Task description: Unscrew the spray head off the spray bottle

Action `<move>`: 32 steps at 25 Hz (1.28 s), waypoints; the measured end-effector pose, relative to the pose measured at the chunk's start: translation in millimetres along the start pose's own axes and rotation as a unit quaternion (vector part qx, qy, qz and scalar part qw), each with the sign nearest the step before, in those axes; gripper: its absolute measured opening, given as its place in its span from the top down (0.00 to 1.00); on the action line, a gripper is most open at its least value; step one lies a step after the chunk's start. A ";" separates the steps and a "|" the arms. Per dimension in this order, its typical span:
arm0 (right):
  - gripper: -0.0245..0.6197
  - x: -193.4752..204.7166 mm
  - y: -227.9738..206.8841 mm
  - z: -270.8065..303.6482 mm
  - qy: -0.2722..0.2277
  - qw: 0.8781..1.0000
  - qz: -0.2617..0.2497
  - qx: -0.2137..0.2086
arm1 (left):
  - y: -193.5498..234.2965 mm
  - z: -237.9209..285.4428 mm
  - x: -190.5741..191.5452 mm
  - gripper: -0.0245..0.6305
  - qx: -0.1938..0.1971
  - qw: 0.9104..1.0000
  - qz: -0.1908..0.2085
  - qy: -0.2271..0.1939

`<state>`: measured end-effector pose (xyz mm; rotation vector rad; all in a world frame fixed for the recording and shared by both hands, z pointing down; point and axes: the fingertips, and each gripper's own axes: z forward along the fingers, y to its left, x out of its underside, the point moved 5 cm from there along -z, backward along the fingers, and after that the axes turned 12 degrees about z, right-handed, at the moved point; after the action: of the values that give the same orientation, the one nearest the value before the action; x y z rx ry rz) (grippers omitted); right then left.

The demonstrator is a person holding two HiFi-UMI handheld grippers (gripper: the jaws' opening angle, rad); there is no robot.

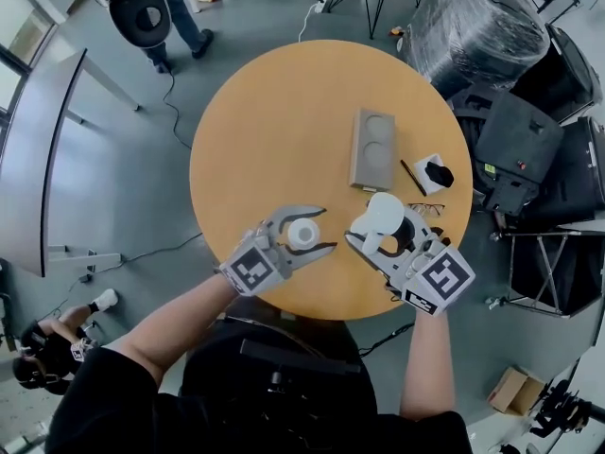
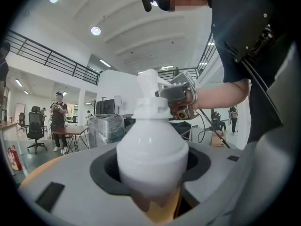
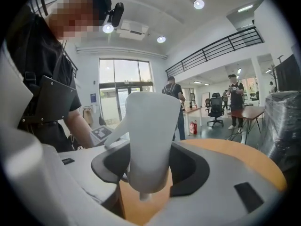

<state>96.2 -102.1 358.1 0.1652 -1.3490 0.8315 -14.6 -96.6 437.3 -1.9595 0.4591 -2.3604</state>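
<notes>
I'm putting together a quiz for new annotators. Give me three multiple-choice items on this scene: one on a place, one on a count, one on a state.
1. Where is the spray bottle?
A. in the left gripper
B. in the right gripper
C. on the floor

2. How many round hollows does the grey tray have?
A. one
B. two
C. four

3. What state is the spray head in?
A. screwed onto the bottle
B. lying on the floor
C. off the bottle, held in the right gripper

Answers:
1. A: the left gripper view shows the bottle's body between that gripper's jaws.
2. B: the head view shows two circles side by side in the tray.
3. C: the right gripper view shows the head alone in its jaws, with its stub end bare.
</notes>
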 end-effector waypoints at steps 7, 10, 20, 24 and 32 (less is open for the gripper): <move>0.55 60.2 -46.2 9.4 0.031 0.997 0.055 0.035 | 3.1 14.8 24.9 0.52 -0.003 1.000 0.016 -0.002; 0.55 88.6 -68.4 13.3 0.047 0.994 0.076 0.058 | 4.9 24.3 43.0 0.51 0.000 1.000 0.016 -0.005; 0.55 203.1 -139.9 36.8 0.112 0.979 0.133 0.110 | 7.4 63.7 138.3 0.51 -0.007 0.999 -0.031 -0.019; 0.55 250.1 -163.7 45.6 0.129 0.973 0.154 0.112 | 4.1 82.1 187.1 0.51 -0.007 0.999 -0.044 -0.005; 0.55 303.1 -197.5 63.0 0.194 0.959 0.146 0.145 | -2.0 110.9 264.1 0.51 -0.003 0.999 -0.035 0.005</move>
<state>163.6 -146.5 716.4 0.0260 -0.8875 1.2401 39.7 -174.2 707.6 -1.9985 0.4042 -2.4144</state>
